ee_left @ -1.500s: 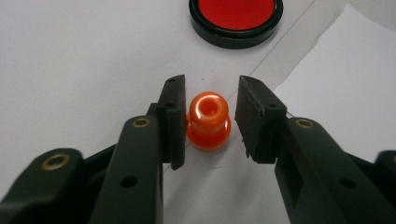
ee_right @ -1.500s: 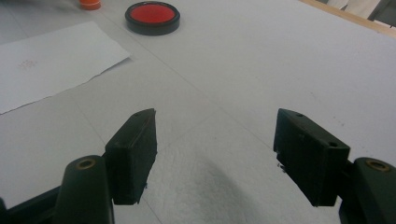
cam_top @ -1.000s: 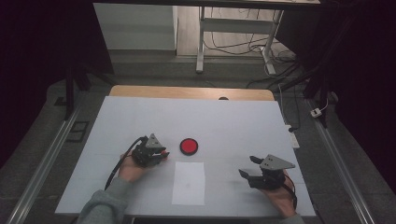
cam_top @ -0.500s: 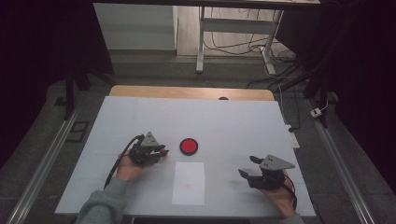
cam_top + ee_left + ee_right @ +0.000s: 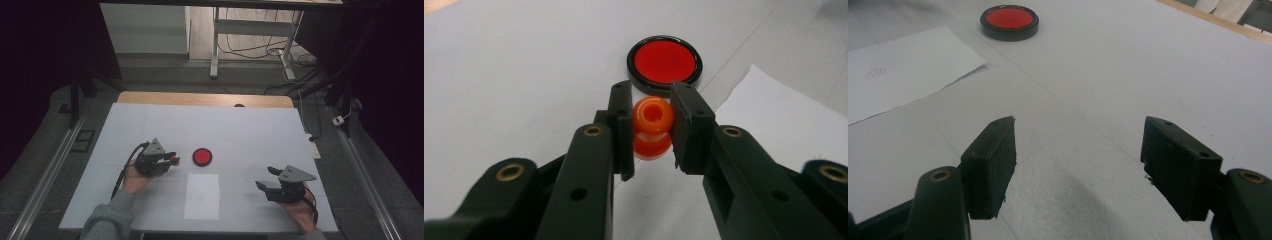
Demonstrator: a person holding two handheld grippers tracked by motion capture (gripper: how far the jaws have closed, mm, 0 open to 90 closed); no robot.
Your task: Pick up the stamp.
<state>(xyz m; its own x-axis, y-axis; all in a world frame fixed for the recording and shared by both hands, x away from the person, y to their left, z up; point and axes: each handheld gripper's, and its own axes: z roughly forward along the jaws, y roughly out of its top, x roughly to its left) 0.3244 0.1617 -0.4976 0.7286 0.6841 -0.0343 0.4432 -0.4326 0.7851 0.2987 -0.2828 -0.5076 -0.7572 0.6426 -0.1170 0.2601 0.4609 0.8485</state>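
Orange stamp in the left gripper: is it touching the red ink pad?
Apart. The left gripper view shows the orange stamp clamped in the left gripper, with bare table before the red ink pad.

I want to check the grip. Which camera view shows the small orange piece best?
The left gripper view: the orange piece sits large and sharp between the left gripper jaws, which press on it. The high view shows it as a tiny orange spot at the jaw tips.
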